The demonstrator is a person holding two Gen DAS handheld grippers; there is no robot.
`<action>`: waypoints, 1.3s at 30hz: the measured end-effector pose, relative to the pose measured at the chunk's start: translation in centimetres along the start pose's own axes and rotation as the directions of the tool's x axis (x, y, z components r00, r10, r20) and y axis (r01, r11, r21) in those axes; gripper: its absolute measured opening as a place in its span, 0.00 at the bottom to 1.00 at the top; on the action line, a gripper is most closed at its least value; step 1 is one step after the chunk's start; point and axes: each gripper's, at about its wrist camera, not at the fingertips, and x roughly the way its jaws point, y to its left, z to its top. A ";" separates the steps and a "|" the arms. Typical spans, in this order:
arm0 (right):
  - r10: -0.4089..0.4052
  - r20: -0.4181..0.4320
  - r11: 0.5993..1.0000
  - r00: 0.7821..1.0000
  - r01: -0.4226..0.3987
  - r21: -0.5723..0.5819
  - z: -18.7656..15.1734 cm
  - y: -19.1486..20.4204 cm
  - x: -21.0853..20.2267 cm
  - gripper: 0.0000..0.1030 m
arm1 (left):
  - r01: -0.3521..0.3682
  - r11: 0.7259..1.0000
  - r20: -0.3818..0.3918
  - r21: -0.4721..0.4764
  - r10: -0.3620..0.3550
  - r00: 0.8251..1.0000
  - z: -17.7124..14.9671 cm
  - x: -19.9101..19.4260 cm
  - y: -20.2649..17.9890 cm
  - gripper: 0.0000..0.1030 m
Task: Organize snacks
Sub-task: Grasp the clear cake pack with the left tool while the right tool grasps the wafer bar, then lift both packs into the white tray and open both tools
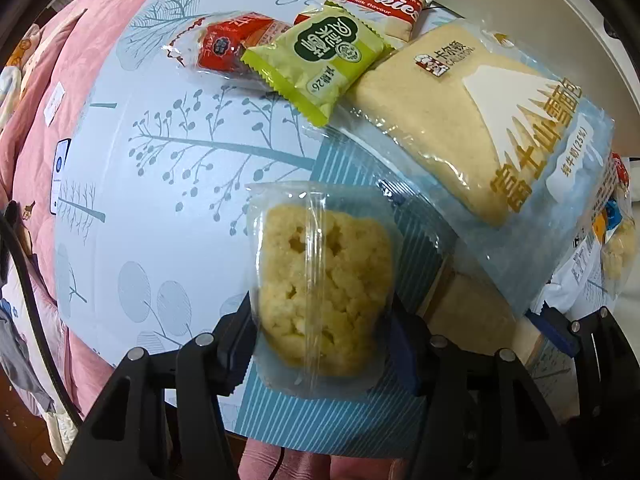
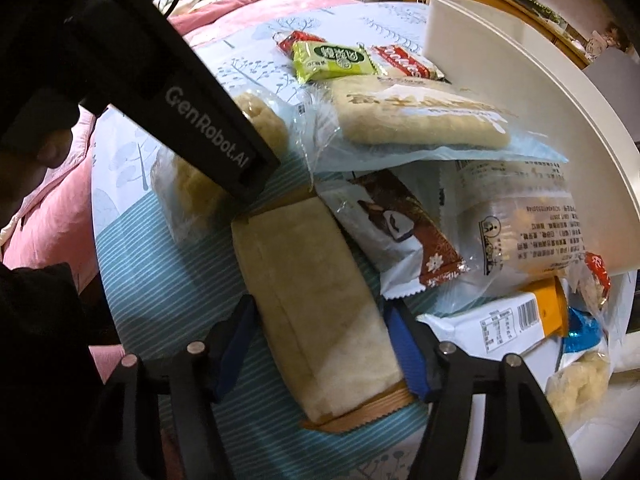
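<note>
Left side first: pink quilt (image 1: 52, 92) at the frame edge, then the tree-print cloth (image 1: 168, 184) covering the table.

My left gripper (image 1: 324, 344) is clamped on a clear-wrapped crumbly yellow cake (image 1: 320, 280), fingers pressing both sides of the pack, over the striped blue patch of cloth.

Further back: red packet (image 1: 224, 42), green packet (image 1: 320, 60) overlapping it, Cookies pack (image 1: 376, 0) behind.

Right of those, a big blue-edged bread bag (image 1: 460, 120) lies tilted across the pile.

My right gripper (image 2: 320, 344) has its jaws around a long pale bread pack (image 2: 316, 308); the right pad touches it, the left I can't tell.

A brown-and-white wrapper (image 2: 404, 236) sits just beside it, with a white tray (image 2: 520, 92) at far right.
</note>
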 end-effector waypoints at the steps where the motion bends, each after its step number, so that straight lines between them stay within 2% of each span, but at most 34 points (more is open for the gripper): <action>1: 0.002 -0.011 1.000 1.000 -0.002 0.007 0.0 0.0 0.0 0.62 | -0.001 1.000 -0.008 0.003 0.001 1.000 0.0 0.1 0.0 0.55; 6: 0.051 -0.037 0.996 0.998 -0.048 0.078 0.7 0.1 -0.2 0.57 | 0.001 1.000 -0.067 -0.029 -0.003 0.998 -0.4 0.1 0.7 0.54; 11: 0.074 -0.052 0.980 0.996 -0.063 0.189 0.1 -0.7 -0.9 0.57 | -0.042 0.999 -0.123 -0.020 0.039 0.992 -1.0 -0.1 1.5 0.54; 13: 0.087 -0.052 0.969 0.995 -0.072 0.236 -0.2 -1.1 -1.4 0.57 | -0.035 0.999 -0.136 -0.018 0.032 0.990 -1.3 -0.4 1.7 0.54; 17: 0.072 -0.012 0.967 0.997 -0.067 0.248 -0.6 -1.2 -3.1 0.55 | -0.012 1.000 -0.141 -0.023 0.008 0.990 -1.7 -1.8 2.2 0.54; 21: 0.065 0.012 0.957 0.998 -0.065 0.282 -1.2 -2.0 -4.4 0.53 | 0.044 0.999 -0.134 -0.016 -0.046 0.990 -1.9 -3.7 2.5 0.54; 29: 0.079 0.049 0.924 0.996 -0.092 0.371 -2.3 -3.3 -7.5 0.53 | 0.067 0.997 -0.172 0.047 -0.058 0.983 -1.8 -6.8 2.1 0.54; 32: 0.072 0.075 0.907 0.995 -0.096 0.411 -2.4 -4.0 -9.0 0.53 | 0.075 0.993 -0.164 0.092 -0.059 0.985 -1.5 -8.4 1.9 0.54; 39: 0.004 0.153 0.859 0.988 -0.082 0.506 -1.8 -6.5 -12.7 0.53 | 0.115 0.974 -0.119 0.196 -0.093 0.989 1.9 -13.2 -1.0 0.54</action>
